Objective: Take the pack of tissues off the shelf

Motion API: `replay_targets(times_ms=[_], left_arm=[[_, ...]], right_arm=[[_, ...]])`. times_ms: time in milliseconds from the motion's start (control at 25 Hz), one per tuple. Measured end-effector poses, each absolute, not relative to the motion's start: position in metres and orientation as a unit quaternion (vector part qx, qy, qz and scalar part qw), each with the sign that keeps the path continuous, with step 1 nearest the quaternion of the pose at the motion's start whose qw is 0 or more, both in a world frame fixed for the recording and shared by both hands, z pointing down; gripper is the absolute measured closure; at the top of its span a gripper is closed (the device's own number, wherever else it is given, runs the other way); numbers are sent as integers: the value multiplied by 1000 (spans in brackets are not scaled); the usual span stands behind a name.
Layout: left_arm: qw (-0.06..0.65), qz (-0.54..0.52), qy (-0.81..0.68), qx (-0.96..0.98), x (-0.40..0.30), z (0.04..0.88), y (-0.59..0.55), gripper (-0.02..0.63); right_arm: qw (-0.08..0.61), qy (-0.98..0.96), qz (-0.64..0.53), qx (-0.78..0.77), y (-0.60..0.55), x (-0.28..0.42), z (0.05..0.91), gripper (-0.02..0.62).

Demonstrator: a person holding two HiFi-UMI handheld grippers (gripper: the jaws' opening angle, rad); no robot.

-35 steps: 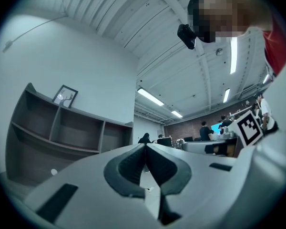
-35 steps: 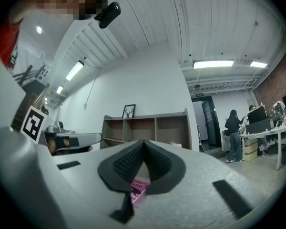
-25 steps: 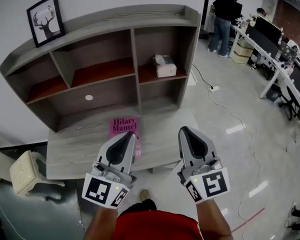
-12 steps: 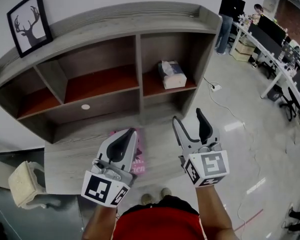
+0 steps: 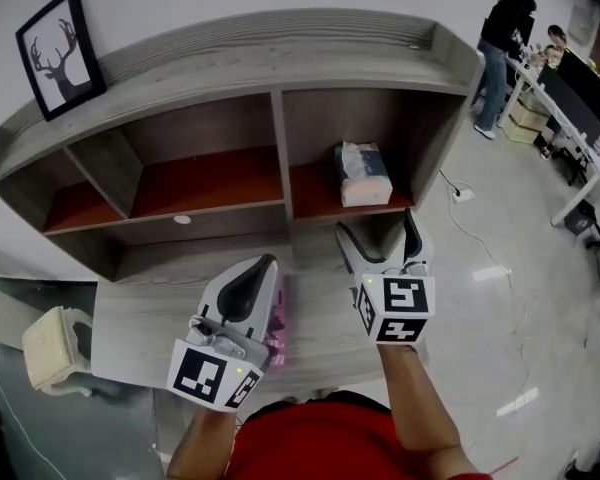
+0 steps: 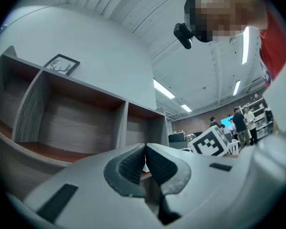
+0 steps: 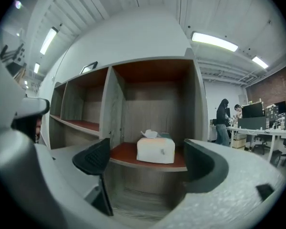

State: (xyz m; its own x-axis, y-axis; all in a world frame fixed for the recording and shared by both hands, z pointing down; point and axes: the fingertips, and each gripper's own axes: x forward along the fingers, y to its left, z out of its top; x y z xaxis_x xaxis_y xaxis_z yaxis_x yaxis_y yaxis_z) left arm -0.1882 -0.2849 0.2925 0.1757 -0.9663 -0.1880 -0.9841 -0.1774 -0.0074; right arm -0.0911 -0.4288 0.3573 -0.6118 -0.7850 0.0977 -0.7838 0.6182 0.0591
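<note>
The pack of tissues [image 5: 364, 174] is a whitish soft pack lying on the red board of the shelf's upper right compartment. The right gripper view shows the pack of tissues [image 7: 155, 149] straight ahead, beyond the jaws. My right gripper [image 5: 382, 240] hangs in front of and below that compartment, its jaws opening wide with nothing between them. My left gripper [image 5: 263, 269] is lower and to the left over the table, jaws shut together and empty. In the left gripper view the left gripper [image 6: 145, 151] shows both pads pressed against each other.
The grey wooden shelf unit [image 5: 280, 143] with red boards stands on a low table [image 5: 140, 308]. A framed deer picture [image 5: 55, 52] leans on its top left. A pink book [image 5: 276, 318] lies under my left gripper. A cream stool [image 5: 50, 346] is at left; people and desks [image 5: 570, 78] at right.
My right gripper's jaws went from shut to wide open, and it rose toward the tissue compartment. The view moved closer to the shelf. The left gripper stayed shut.
</note>
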Motion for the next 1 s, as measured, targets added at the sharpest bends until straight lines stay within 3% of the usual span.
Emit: replay_targets(times_ms=[280,600,1000], left_arm=[[61,57,662,-745,-191,298,-308,597],[56,54,663,-745,-209,299,-323,597],[47,57,660,-748,-221,304,-325,597]], right_arm=[[92,-899,17,428,-485,-107,380,91],[122,-896,30,425,-518,-127,392,86],[136,-894,27,427,-525,-132,397,162]])
